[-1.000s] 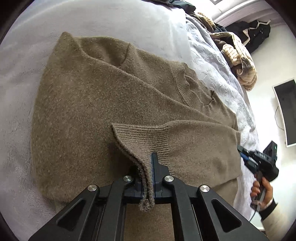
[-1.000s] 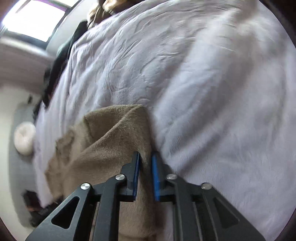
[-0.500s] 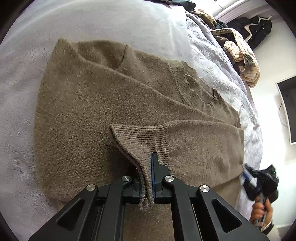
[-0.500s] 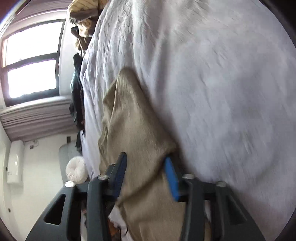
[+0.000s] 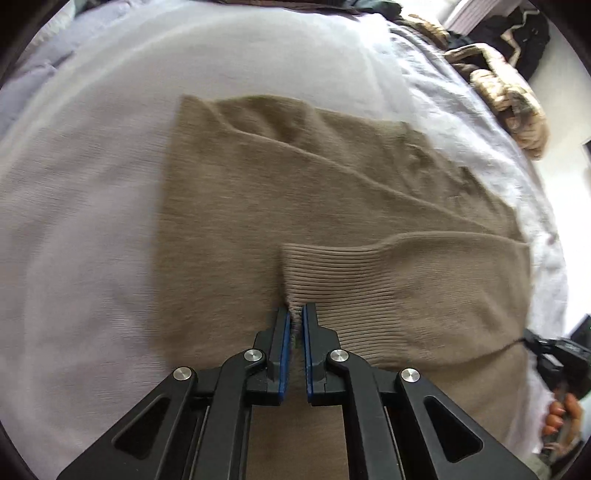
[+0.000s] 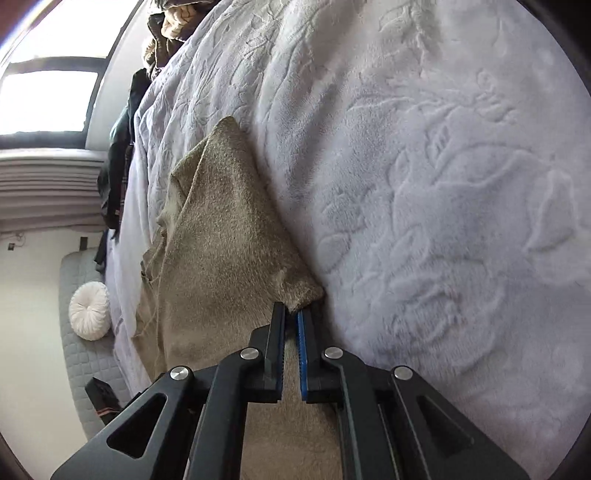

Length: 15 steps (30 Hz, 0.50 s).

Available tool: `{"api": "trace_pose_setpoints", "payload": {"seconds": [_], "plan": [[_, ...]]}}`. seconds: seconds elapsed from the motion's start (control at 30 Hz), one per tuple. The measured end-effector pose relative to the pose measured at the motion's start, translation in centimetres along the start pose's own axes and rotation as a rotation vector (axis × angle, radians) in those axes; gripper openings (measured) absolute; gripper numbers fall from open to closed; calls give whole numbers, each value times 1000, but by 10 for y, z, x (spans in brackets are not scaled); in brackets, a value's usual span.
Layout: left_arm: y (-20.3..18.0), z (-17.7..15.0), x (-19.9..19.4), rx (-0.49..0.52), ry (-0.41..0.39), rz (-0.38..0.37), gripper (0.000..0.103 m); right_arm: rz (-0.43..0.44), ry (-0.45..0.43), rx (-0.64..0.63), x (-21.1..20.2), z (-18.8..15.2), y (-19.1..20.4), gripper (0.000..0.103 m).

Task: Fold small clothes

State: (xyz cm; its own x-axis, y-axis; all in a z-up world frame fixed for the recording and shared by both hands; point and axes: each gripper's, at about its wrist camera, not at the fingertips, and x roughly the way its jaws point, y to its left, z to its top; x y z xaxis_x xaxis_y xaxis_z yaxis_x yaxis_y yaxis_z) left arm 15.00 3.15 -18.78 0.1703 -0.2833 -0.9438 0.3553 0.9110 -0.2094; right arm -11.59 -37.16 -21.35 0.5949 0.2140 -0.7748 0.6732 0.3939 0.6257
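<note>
Two tongs pinch one brown sweater (image 5: 332, 206) on the bed (image 6: 424, 184): left tongs (image 5: 294, 314) its ribbed cuff (image 5: 332, 273), right tongs (image 6: 291, 312) a corner

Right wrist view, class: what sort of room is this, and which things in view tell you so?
Most likely a bedroom: a plush white bedspread covers a bed, a brown sweater lies on it, and more clothes are heaped beside a window.

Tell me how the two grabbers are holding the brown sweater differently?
The left gripper pinches the ribbed cuff of a sleeve folded across the brown sweater. The right gripper pinches a plain fuzzy corner at the sweater's edge, beside the white blanket. Both are shut on the same sweater.
</note>
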Motion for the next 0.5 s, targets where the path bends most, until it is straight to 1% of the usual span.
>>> {"api": "trace_pose_setpoints", "payload": {"seconds": [0.03, 0.07, 0.13, 0.2, 0.3, 0.4, 0.43, 0.5], "plan": [[4, 0, -4, -5, -2, 31, 8, -26, -6, -7, -5, 0, 3, 8], [7, 0, -5, -12, 0, 42, 8, -41, -10, -6, -11, -1, 3, 8], [16, -1, -12, -41, 13, 33, 8, -25, -19, 23, -27, -3, -4, 9], [19, -3, -20, -54, 10, 36, 8, -36, -42, 25, -38, -3, -6, 9], [14, -2, -33, -44, -25, 27, 8, -53, -78, -57, -49, 2, 9, 9], [-1, 4, -39, -22, -53, -15, 8, -57, -75, -143, -45, 10, 31, 9], [-9, 5, -37, -10, -52, -44, 8, -55, -71, -172, -40, 13, 41, 9], [-22, 7, -33, 11, -46, -69, 8, -56, -62, -213, -31, 16, 51, 9]]}}
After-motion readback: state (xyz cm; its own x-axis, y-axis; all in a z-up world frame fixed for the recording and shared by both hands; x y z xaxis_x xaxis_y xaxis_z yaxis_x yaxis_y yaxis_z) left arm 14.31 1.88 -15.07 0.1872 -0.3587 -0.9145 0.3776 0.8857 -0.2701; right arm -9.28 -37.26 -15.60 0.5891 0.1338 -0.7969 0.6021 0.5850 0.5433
